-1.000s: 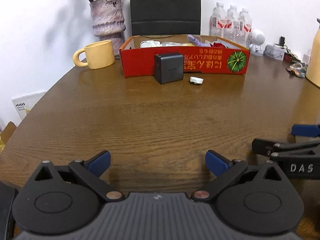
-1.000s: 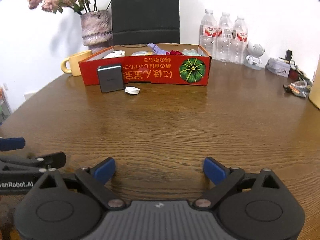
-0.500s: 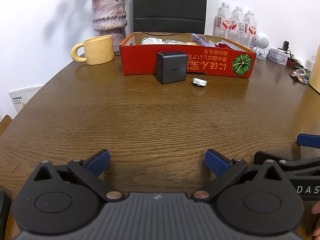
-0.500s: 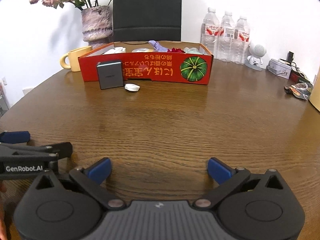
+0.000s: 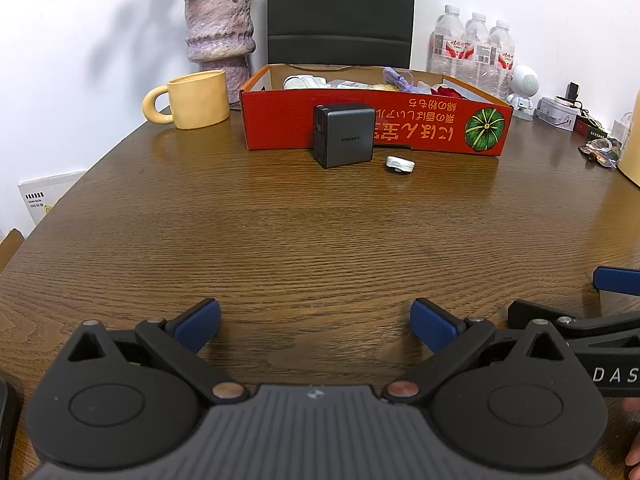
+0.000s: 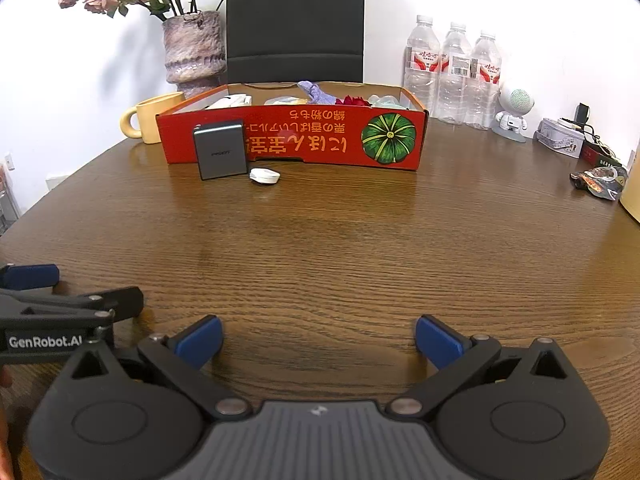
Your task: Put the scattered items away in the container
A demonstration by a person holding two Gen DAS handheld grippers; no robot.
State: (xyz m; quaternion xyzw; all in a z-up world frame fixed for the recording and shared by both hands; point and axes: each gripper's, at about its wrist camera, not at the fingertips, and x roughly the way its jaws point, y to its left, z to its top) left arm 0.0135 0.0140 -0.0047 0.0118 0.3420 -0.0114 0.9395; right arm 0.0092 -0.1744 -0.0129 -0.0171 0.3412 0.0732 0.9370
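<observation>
A shallow red cardboard box (image 5: 420, 128) (image 6: 320, 140) with a green pumpkin print sits at the far side of the wooden table, with several small items inside. A dark grey charger block (image 5: 345, 134) (image 6: 221, 154) stands against its front wall. A small white oval item (image 5: 400, 164) (image 6: 264, 176) lies just right of the charger. My left gripper (image 5: 315, 324) is open over bare wood near the front edge, far from both. My right gripper (image 6: 318, 340) is open too, beside the left one, with nothing between its fingers.
A yellow mug (image 5: 198, 98) and a purple vase (image 5: 219, 20) with flowers stand left of the box. A black chair back (image 5: 340, 12) rises behind it. Water bottles (image 6: 452, 72), a white figure (image 6: 514, 114) and small clutter (image 6: 598, 180) fill the far right.
Both views have tilted upward a little, so the box and charger sit lower in the frame. The right gripper's fingers have spread slightly wider. Nothing on the table has moved.
</observation>
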